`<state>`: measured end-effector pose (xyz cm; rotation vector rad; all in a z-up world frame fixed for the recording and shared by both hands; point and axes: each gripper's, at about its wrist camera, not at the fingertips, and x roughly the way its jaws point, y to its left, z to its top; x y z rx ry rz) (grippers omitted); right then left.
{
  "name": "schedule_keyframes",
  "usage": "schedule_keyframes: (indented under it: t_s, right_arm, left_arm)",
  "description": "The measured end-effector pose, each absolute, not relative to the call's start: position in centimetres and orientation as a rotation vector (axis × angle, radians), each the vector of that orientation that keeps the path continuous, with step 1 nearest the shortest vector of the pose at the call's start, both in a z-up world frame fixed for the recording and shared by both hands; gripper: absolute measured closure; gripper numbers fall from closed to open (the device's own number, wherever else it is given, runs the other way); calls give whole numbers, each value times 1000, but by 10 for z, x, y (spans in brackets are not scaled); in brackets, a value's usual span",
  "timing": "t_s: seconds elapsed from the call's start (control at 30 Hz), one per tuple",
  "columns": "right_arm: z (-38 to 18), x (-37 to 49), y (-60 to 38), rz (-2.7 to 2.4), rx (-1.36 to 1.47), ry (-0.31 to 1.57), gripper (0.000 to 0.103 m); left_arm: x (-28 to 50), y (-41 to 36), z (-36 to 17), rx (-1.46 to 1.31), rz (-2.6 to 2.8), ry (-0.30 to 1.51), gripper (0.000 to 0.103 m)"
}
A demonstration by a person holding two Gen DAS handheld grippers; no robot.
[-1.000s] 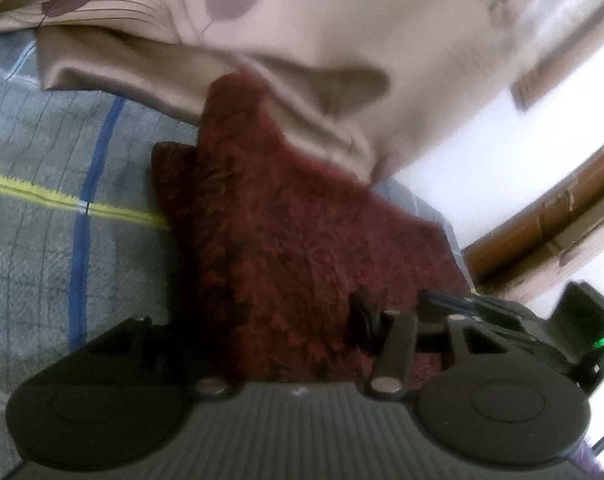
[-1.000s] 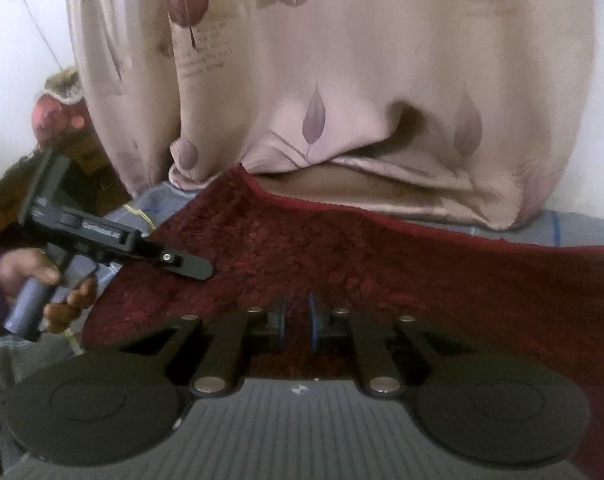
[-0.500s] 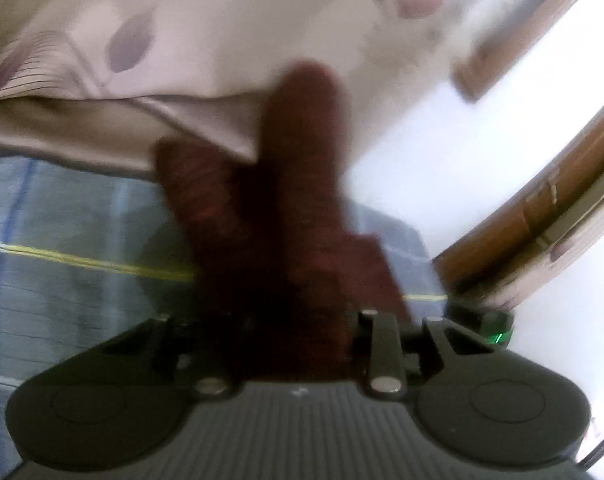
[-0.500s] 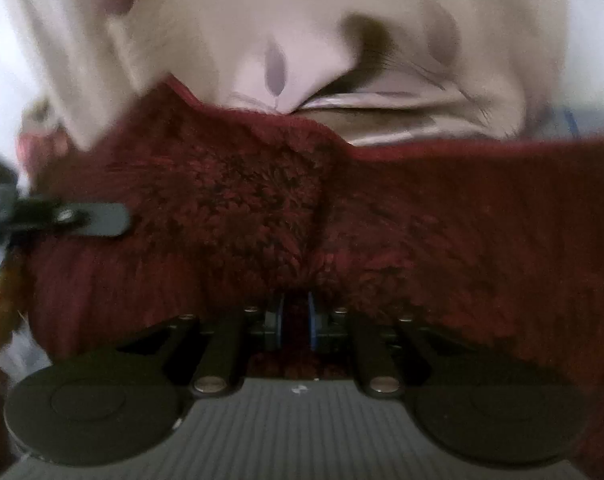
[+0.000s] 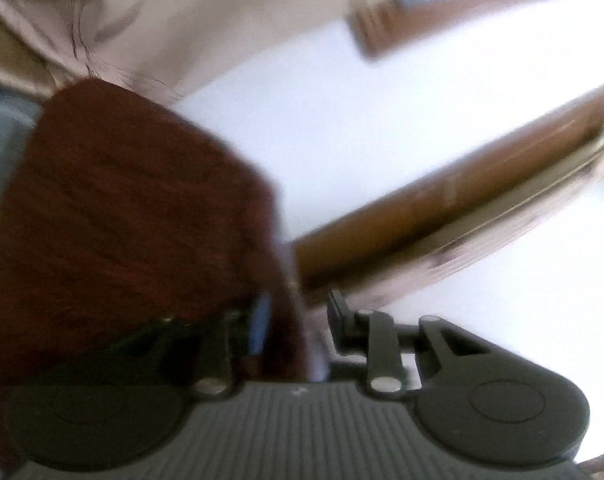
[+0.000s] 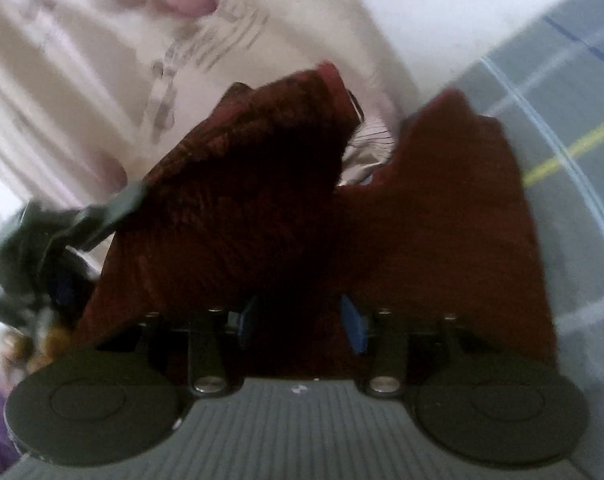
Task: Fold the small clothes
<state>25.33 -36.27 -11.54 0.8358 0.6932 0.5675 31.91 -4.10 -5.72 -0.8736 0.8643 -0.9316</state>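
Note:
A dark red fuzzy cloth (image 5: pixel 114 208) fills the left of the blurred left wrist view and drapes over the left finger. My left gripper (image 5: pixel 298 320) has its jaws apart with an edge of the cloth hanging between them. In the right wrist view the same red cloth (image 6: pixel 442 208) is bunched and folded over. My right gripper (image 6: pixel 302 316) has its blue pads (image 6: pixel 352 326) apart with cloth lying between them. The left gripper (image 6: pixel 102 216) also shows there at the cloth's left edge.
A beige leaf-print curtain (image 6: pixel 122 40) hangs behind. A grey plaid bedsheet (image 6: pixel 574 120) with blue and yellow lines lies under the cloth. A brown wooden frame (image 5: pixel 462 200) and a white wall (image 5: pixel 362 112) show on the right of the left wrist view.
Both grippers have opened; they were shut on the cloth. The cloth was lifted and carried over itself, and now lies bunched and folded. Both views have swung and tilted.

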Motion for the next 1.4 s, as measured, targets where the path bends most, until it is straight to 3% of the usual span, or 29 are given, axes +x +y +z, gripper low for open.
schedule_keyframes:
  t_s: [0.17, 0.23, 0.57, 0.9, 0.97, 1.03, 1.07, 1.13, 1.17, 1.2, 1.23, 1.4]
  right_arm:
    - [-128, 239, -398, 593, 1105, 617, 21]
    - [-124, 236, -410, 595, 1154, 586, 0]
    - [-89, 290, -371, 577, 1047, 765, 0]
    - [-69, 351, -315, 521, 698, 996, 0]
    - [-70, 348, -305, 512, 597, 999, 14]
    - [-69, 344, -302, 526, 509, 978, 63]
    - [-69, 342, -302, 544, 486, 966, 69]
    - [-69, 338, -309, 550, 477, 933, 70]
    - [-67, 338, -312, 548, 471, 912, 71]
    - [-64, 335, -317, 551, 478, 881, 72]
    - [-60, 333, -321, 555, 493, 855, 73]
    - [-38, 338, -354, 555, 502, 751, 80]
  left_arm:
    - [300, -36, -55, -758, -937, 755, 72]
    - [291, -35, -56, -728, -987, 715, 72]
    - [284, -47, -115, -894, -1109, 637, 72]
    - [275, -67, -123, -727, -1090, 628, 72]
    - [275, -62, -124, -757, -1099, 630, 71]
    - [267, -52, -119, -773, -1100, 616, 71]
    - [263, -45, -116, -792, -1103, 616, 71]
    - [249, -29, -108, -822, -1101, 594, 69]
    - [242, -20, -102, -824, -1082, 575, 58]
    - [237, -13, -97, -832, -1052, 561, 38]
    - [230, -3, -94, -844, -1020, 546, 31]
    - [216, 24, -73, -764, -860, 507, 23]
